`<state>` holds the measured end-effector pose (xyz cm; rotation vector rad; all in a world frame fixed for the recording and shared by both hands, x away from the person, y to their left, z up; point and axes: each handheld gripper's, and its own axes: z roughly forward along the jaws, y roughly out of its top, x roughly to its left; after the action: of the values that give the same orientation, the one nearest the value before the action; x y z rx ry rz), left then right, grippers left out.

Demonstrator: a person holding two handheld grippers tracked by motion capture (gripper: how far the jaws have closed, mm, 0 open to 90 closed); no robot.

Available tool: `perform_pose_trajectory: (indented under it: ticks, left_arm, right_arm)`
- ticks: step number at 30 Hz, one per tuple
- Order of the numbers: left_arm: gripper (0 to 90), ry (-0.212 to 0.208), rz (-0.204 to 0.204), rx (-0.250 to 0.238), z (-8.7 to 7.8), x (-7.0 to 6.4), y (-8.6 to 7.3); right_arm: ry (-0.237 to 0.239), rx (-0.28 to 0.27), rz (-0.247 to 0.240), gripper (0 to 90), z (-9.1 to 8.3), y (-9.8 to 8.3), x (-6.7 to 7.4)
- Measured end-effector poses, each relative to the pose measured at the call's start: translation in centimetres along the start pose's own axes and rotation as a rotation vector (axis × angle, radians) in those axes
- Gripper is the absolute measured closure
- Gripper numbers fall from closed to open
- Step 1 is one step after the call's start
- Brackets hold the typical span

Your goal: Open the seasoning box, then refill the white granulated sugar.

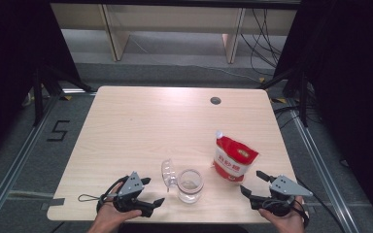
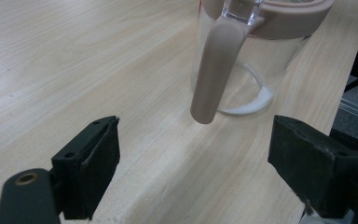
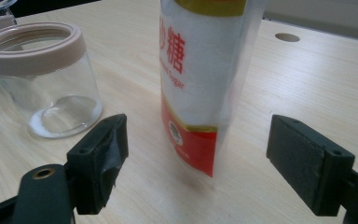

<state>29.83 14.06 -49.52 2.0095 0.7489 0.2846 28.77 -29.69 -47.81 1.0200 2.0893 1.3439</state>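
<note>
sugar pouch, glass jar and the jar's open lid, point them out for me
sugar pouch [image 1: 234, 160], high view, red front panel
glass jar [image 1: 190, 186], high view, clear body below the rim
open lid [image 1: 168, 173], high view, clear flipped-up lid left of the jar

The high view looks down and forward over the whole bench. Both gripper views sit low and close, sharing the jar.

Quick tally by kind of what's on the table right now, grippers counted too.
Glass jar, lid hinged open: 1
Red-and-white sugar pouch: 1
Handheld grippers: 2, left gripper and right gripper, jaws open
Total: 4
</note>
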Motion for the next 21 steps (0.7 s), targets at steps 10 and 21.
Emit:
perform_pose_trajectory:
  ticks: [10, 21]
  left_arm:
    - [16.1, -0.014, -0.001, 0.007, -0.15, -0.04, 0.1]
    - [16.2, -0.008, -0.004, -0.01, -0.14, -0.16, 0.1]
  right_arm:
    - [0.001, 0.004, 0.007, 20.6, 0.37, 0.02, 0.33]
    - [-0.022, -0.022, -0.009, 20.1, 0.8, 0.2, -0.36]
